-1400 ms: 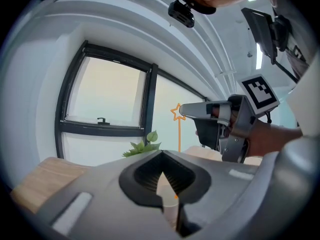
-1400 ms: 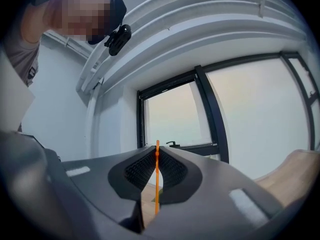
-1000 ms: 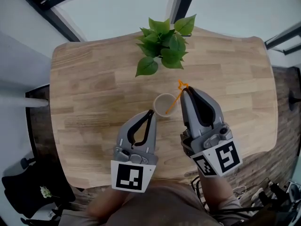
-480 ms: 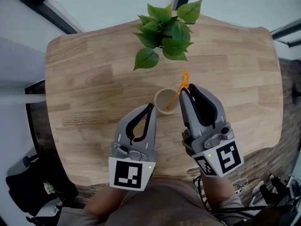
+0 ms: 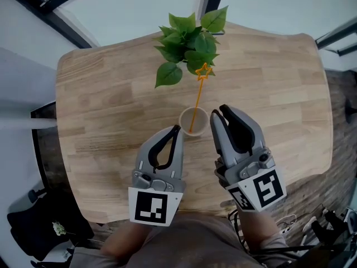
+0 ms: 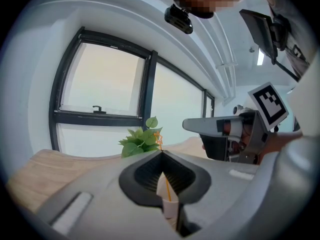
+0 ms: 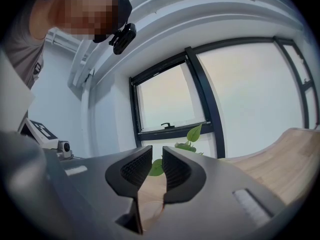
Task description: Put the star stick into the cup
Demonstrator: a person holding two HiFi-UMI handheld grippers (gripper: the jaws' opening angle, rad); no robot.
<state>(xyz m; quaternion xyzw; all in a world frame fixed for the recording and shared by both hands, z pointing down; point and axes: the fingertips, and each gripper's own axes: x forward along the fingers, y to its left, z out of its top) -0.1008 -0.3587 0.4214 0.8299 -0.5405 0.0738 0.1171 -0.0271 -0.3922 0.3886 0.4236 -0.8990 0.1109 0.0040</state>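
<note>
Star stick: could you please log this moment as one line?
star stick: in cup | left gripper: shut on cup | right gripper: open

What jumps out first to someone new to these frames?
The orange star stick stands tilted in the cup at the centre of the table, its star up by the plant. The left gripper pinches the cup's rim; the right gripper sits open and empty just right of it.

Left gripper (image 5: 178, 129) points away from the body, jaws pinched on the wall of the cup (image 5: 186, 118). Right gripper (image 5: 217, 114) is beside it at similar height, jaws a narrow gap apart with nothing between. Both forearms are tucked close to the torso.
</note>
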